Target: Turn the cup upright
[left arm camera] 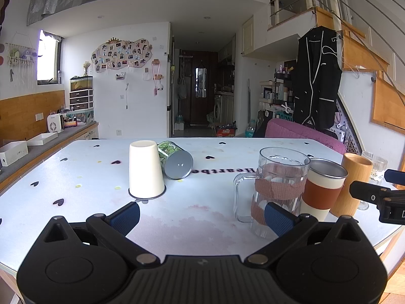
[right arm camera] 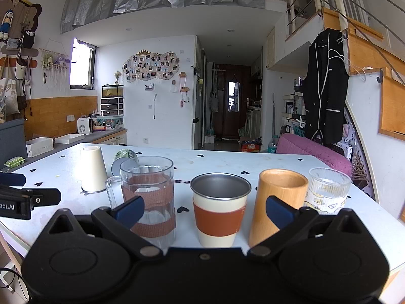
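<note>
On the pale blue-white surface [left arm camera: 207, 217] printed with small black hearts stand and lie six drinking vessels. Item one: a cream-coloured tapered cup [left arm camera: 146, 169], inverted, mouth down on the surface, left of centre in the left wrist view and far left in the right wrist view [right arm camera: 93, 169]. Item two: a green-patterned metal can-shaped cup [left arm camera: 175, 159], lying on its side just behind and right of the cream cup, its plain grey base turned toward the camera; whether the two touch cannot be told. Item three: a clear glass mug with a handle and two brown woven bands [right arm camera: 148, 197], upright. Item four: a steel-rimmed cream tumbler with a rust-brown sleeve [right arm camera: 219, 209], upright, just right of the mug. Item five: a cylindrical bamboo-coloured wooden cup [right arm camera: 277, 206], upright, next in the row. Item six: a ribbed clear glass with a printed band [right arm camera: 328, 190], upright, at the right end. Left tool [left arm camera: 201, 217]: blue-padded fingers spread wide apart, holding nothing, low over the near edge, the cream cup beyond its left finger. Right tool [right arm camera: 205, 209]: fingers likewise spread wide, empty, facing the row of upright vessels, the sleeved tumbler between its fingers in view. Each tool's black body shows at the edge of the other's view.
</note>
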`<state>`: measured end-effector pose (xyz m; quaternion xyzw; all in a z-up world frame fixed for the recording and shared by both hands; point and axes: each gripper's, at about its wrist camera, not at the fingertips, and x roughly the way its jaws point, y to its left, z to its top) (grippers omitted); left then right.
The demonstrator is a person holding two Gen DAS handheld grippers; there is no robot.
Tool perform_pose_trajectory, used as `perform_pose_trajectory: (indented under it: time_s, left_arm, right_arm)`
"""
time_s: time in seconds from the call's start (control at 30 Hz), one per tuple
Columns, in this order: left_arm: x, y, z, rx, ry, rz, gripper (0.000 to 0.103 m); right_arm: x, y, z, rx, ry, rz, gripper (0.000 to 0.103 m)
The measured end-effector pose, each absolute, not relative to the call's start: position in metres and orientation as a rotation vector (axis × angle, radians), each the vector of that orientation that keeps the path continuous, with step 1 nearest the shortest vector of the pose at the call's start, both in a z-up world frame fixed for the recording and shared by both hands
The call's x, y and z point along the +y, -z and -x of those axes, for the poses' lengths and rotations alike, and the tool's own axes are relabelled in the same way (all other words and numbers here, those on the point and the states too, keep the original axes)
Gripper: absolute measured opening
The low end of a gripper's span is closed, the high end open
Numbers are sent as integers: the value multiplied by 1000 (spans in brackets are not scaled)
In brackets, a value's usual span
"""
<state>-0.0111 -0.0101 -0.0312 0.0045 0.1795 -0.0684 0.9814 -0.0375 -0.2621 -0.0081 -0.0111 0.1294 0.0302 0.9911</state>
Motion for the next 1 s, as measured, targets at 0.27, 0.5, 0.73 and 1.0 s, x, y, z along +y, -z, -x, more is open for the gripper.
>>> perform_pose_trajectory:
  time_s: [0.27,0.5,0.73,1.0]
  left_arm:
    - [-10,31,11,361,138,-9,103]
    - [-10,31,11,362,138,-9,103]
    - [-11,30,11,362,137,-9,103]
    - [-11,30,11,362,138,-9,103]
  right_arm:
    - [-263,9,37,262,-63,23,103]
    - [-263,12,37,263,-64,24,103]
    - [-262,12,36,264,-64,25,103]
    - [-262,17,35,271,-66,27,103]
